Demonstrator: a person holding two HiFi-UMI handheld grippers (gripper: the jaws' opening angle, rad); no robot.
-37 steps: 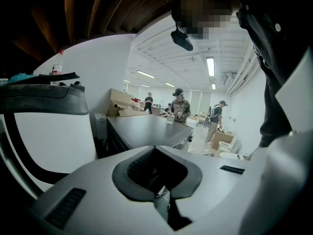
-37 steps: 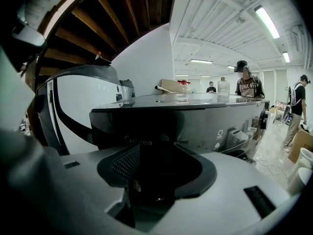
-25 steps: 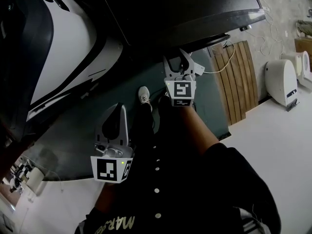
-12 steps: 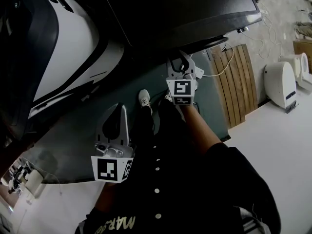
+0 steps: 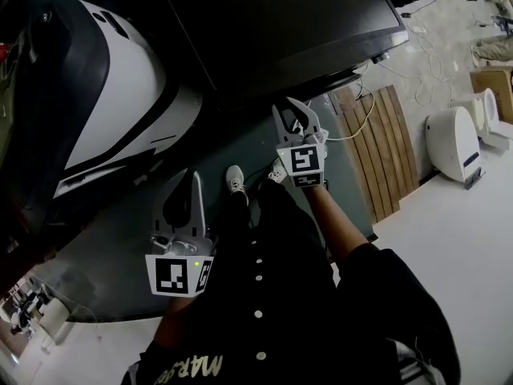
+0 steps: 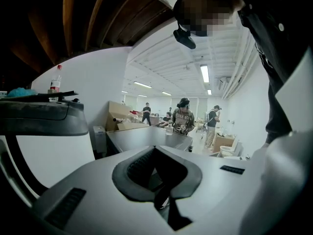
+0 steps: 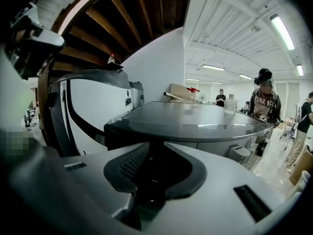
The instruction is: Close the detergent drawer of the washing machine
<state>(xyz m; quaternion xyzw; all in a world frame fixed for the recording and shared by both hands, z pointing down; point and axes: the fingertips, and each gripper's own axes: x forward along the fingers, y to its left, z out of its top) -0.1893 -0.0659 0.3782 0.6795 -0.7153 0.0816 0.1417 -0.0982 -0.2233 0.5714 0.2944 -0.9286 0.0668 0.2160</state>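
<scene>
The person stands on a dark green floor mat (image 5: pixel 112 247) facing a rounded white washing machine with black trim (image 5: pixel 120 95) on the left and a dark grey flat-topped unit (image 5: pixel 280 22) straight ahead. The right gripper (image 5: pixel 294 112) is held out just below the front edge of that flat top and tipped slightly downward. Its jaws are closing with nothing between them, and only a slim gap is left. A narrowed nose makes a firmer pusher than spread jaws, which would suit shoving a drawer front home. The left gripper (image 5: pixel 195 176) hangs lower and further back beside the person's leg, with its jaws together and empty. It is probably parked there because the job needs only one pushing hand. The detergent drawer cannot be picked out in any view. The fronts of both machines lie in deep shadow under their tops, so which face carries it, and whether it stands out or is already in, cannot be told. A slatted wooden board (image 5: pixel 389 147) lies on the floor to the right, well clear of both hands
</scene>
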